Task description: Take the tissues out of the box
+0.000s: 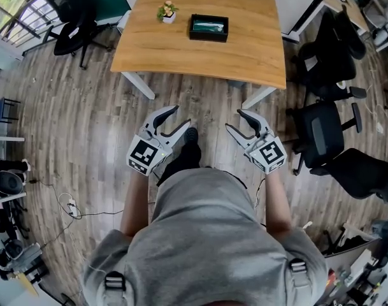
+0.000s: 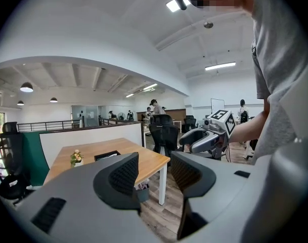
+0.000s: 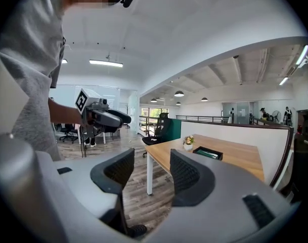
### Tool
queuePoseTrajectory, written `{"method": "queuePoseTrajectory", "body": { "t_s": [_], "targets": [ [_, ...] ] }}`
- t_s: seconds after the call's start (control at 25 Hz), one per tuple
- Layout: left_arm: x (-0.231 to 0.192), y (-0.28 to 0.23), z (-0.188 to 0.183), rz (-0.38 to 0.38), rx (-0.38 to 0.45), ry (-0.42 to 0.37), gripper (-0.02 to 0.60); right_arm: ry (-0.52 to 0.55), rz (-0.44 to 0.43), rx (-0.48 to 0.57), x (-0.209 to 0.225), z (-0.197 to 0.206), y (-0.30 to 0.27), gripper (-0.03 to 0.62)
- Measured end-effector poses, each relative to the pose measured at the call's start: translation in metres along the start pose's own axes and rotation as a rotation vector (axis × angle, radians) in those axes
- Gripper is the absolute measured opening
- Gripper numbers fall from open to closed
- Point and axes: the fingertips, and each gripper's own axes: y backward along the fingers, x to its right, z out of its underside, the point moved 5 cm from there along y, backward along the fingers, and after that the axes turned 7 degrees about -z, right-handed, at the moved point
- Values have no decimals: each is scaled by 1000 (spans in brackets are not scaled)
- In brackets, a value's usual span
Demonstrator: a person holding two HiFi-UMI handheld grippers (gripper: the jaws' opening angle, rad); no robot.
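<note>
Plant (image 1: 167,11) left of box (image 1: 209,38), on table (image 1: 181,53)

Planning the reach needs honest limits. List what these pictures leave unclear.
- Tissues in the black box: too small in every view to count.
- Table: far edge cut off by the head view's top edge.
- Potted plant: too small for detail anywhere.
- Floor beneath the person: hidden by the torso, head view.
</note>
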Motion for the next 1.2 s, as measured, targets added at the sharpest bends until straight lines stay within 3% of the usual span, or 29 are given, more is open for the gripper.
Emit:
{"method": "queuePoseTrajectory", "body": {
  "t_s": [0.2,0.36,1.04,1.2],
  "targets": [
    [-44,-17,1,-3,0,29,210,15,-11,-50,25,0,-31,215],
    [-74,-38,2,14,-3,27,210,5,29,-70,48,0,-56,207],
    [-172,-132,-11,187,19,14,210,-53,154,-131,122,-18,-134,202],
    [-190,-145,-6,208,-2,12,210,-11,162,-146,139,-18,-148,201]
  ]
}}
